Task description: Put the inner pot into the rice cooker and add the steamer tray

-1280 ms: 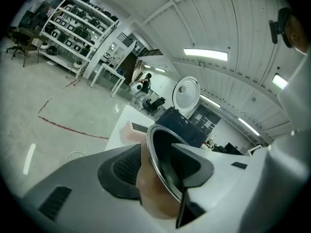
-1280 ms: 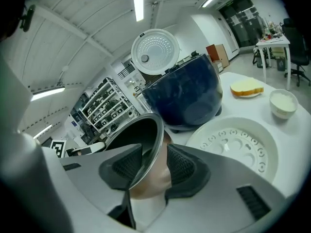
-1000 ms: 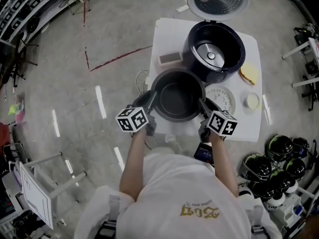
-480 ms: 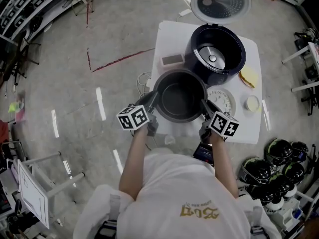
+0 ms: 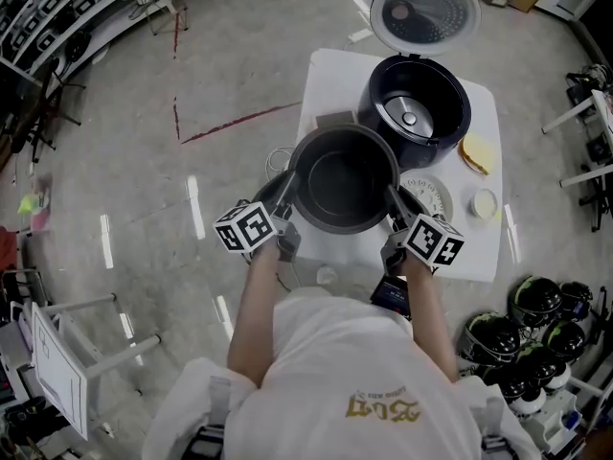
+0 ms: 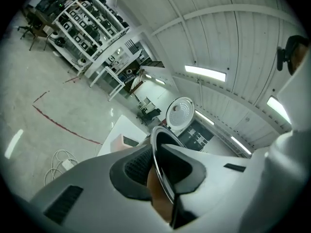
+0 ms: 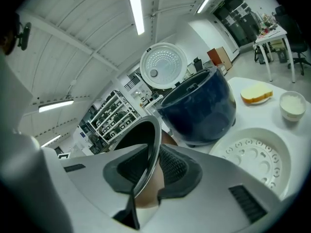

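Observation:
The dark inner pot [image 5: 343, 182] hangs just above the white table [image 5: 479, 247], its rim gripped on both sides. My left gripper [image 5: 285, 197] is shut on the left rim [image 6: 163, 174], and my right gripper [image 5: 393, 202] is shut on the right rim [image 7: 148, 159]. Both sets of jaws have just been closing, with the rim between the pads. The dark blue rice cooker [image 5: 414, 108] stands open behind the pot, its lid [image 5: 424, 11] tipped back. The white perforated steamer tray [image 5: 426, 192] lies on the table to the right of the pot and shows clearly in the right gripper view [image 7: 252, 154].
On the table's right side are a yellow sponge on a dish [image 5: 478, 145] and a small white bowl [image 5: 486, 196]. A grey box [image 5: 335, 120] sits behind the pot's left side. Several helmets [image 5: 536, 305] are piled on the floor at the right. A white cable [image 5: 273, 156] lies left of the table.
Both grippers have risen with the inner pot, which has come up off the table and now sits a little closer to the cooker in the head view.

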A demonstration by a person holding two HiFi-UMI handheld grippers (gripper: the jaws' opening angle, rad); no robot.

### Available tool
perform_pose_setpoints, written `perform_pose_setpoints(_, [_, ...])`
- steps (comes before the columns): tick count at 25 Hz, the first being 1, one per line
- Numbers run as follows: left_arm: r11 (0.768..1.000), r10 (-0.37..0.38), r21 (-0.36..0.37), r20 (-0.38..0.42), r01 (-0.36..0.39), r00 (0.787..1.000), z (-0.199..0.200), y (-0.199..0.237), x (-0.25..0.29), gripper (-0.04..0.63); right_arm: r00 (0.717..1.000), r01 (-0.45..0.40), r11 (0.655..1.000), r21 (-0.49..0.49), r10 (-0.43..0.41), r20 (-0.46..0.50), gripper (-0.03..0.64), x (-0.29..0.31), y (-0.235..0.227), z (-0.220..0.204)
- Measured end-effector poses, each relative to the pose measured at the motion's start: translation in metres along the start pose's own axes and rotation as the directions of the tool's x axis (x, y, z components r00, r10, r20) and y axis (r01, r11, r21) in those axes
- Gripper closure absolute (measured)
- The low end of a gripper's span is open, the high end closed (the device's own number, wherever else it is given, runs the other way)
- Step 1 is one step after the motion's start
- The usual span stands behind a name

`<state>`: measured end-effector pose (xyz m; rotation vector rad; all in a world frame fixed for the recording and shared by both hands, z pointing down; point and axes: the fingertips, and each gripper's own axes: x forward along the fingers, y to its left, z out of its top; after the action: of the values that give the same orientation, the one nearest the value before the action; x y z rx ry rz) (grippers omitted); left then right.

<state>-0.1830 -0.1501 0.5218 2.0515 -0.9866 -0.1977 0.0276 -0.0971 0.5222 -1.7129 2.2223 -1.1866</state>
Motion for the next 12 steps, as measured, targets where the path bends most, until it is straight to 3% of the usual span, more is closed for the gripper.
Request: perform_pose_setpoints(12, [0.998, -0.056, -0.008, 0.11, 0.058, 0.992, 0.047, -0.026, -0.018, 0.532, 0.992, -0.101, 0.994, -0.05, 0.104, 0.064, 0.538, -0.002, 0.046, 0.041])
